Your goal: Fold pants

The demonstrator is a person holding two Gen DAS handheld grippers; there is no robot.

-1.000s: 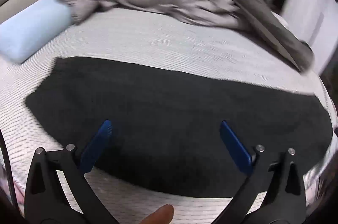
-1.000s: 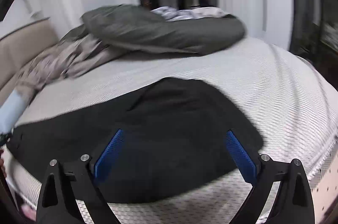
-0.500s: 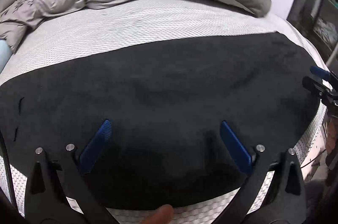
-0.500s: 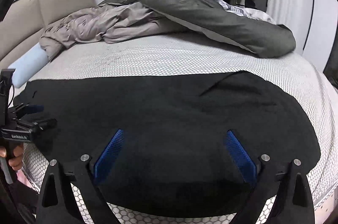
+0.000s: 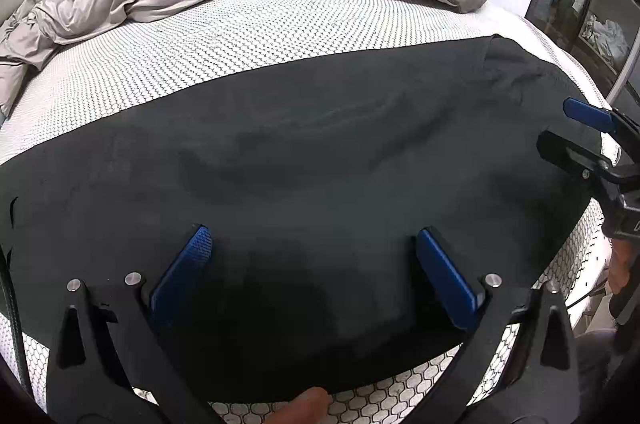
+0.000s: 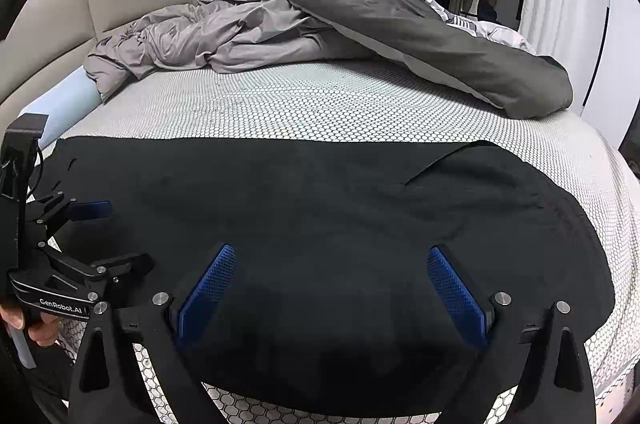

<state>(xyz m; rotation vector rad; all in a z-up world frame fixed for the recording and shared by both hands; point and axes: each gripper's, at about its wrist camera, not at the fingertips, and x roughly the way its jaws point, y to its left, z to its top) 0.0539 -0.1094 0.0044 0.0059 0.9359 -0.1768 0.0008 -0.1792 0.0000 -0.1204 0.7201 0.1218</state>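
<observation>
Black pants (image 5: 320, 160) lie flat in a long band across the near side of the bed, also shown in the right wrist view (image 6: 340, 208). My left gripper (image 5: 312, 252) is open and empty, hovering over the pants near their front edge. My right gripper (image 6: 332, 272) is open and empty over the pants further right. The right gripper shows at the right edge of the left wrist view (image 5: 576, 132). The left gripper shows at the left edge of the right wrist view (image 6: 104, 236). A fold line (image 6: 444, 160) crosses the pants' far right corner.
The bed has a white honeycomb-patterned mattress cover (image 6: 320, 104). A crumpled grey sheet (image 6: 208, 40) and a dark grey duvet (image 6: 420, 36) are piled at the far side. A pale blue bolster (image 6: 64, 104) lies by the beige headboard (image 6: 80, 12). A dark cabinet (image 5: 592, 4) stands right.
Both grippers have swung toward the middle of the pants and steadied; each now sees the other at its frame edge. Both stay open. The pants have not moved.
</observation>
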